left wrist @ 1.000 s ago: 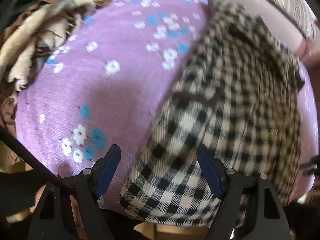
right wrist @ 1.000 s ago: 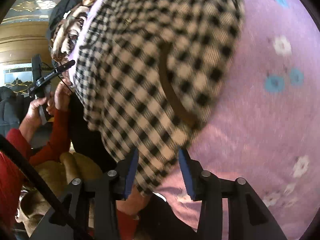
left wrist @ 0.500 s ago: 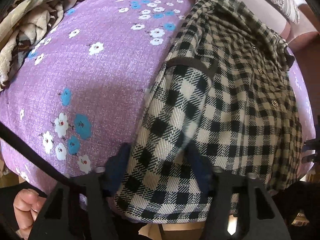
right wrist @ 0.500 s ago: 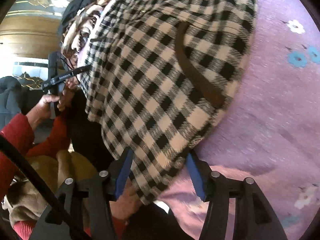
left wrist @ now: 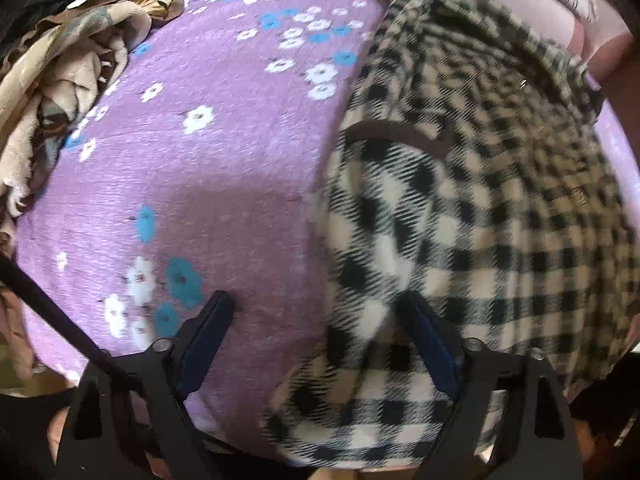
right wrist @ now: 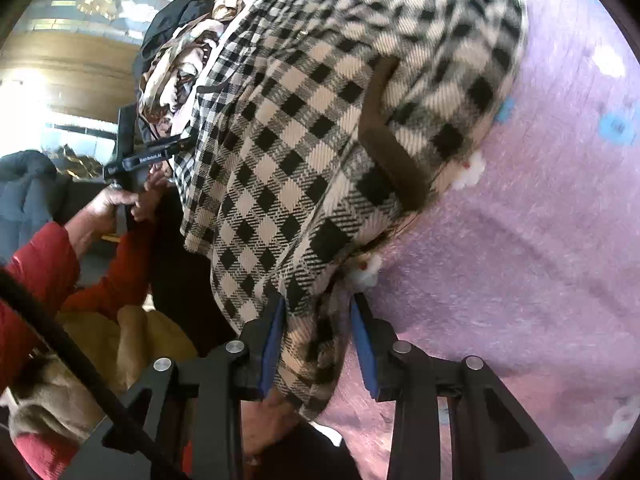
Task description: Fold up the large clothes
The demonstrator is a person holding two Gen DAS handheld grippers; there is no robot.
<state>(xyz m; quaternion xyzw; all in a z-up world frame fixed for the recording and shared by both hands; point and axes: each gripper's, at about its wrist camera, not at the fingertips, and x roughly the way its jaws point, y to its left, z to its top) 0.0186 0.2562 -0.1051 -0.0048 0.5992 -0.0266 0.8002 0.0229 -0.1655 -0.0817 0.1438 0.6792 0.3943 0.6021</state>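
Checked coat [left wrist: 460, 208] lies on a purple floral bedspread [left wrist: 224, 168], its near edge hanging off the bed. Left gripper [left wrist: 316, 328] wide open, one finger on the hem. Right gripper [right wrist: 318, 320] pinching a hem corner. Judging by the layout: fold barely begun, most left to do.

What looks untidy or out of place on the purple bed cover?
A crumpled beige and brown cloth lies heaped at the far left edge of the purple cover, unfolded. The checked shirt lies flat, its hem overhanging the near edge.
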